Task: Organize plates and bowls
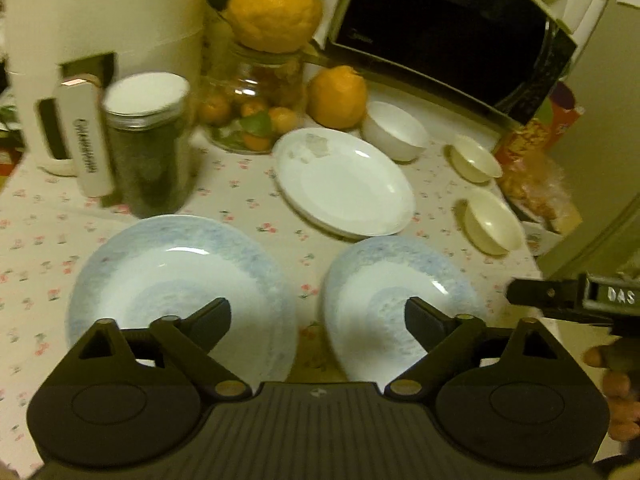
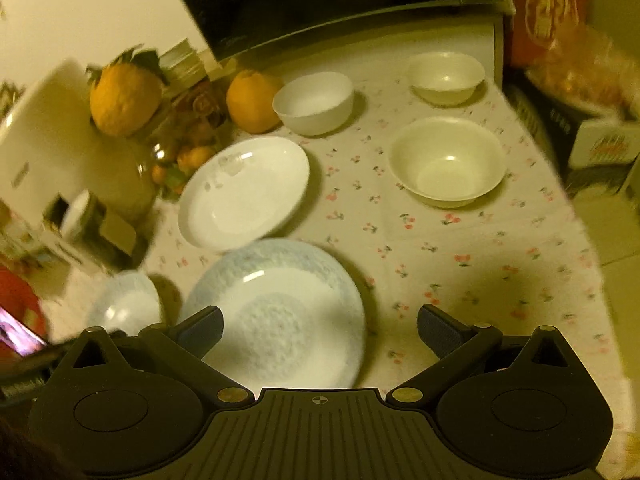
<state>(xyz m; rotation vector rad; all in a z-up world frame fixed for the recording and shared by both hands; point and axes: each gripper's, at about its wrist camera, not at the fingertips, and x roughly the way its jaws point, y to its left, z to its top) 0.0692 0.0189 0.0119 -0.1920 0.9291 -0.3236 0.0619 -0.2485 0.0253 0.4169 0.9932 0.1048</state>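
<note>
Two pale blue plates lie side by side on the flowered tablecloth, one at the left (image 1: pixel 180 280) and one at the right (image 1: pixel 392 292). Behind them are a white plate (image 1: pixel 344 182), a white bowl (image 1: pixel 394 130) and two cream bowls (image 1: pixel 476 158) (image 1: pixel 494 220). My left gripper (image 1: pixel 318 320) hangs open above the gap between the blue plates, holding nothing. My right gripper (image 2: pixel 322 328) is open and empty too, with its left finger over the right blue plate (image 2: pixel 280 312). The right wrist view also shows the white plate (image 2: pixel 244 192), white bowl (image 2: pixel 314 102) and cream bowls (image 2: pixel 446 76) (image 2: pixel 446 160).
A microwave (image 1: pixel 440 28) stands at the back, a white appliance (image 1: pixel 100 40) and a dark lidded jar (image 1: pixel 148 144) at the left. Large citrus fruits (image 1: pixel 338 96) and a glass jar (image 1: pixel 260 80) crowd the back. Snack bags (image 1: pixel 536 168) sit at the right, near the table edge (image 2: pixel 580 280).
</note>
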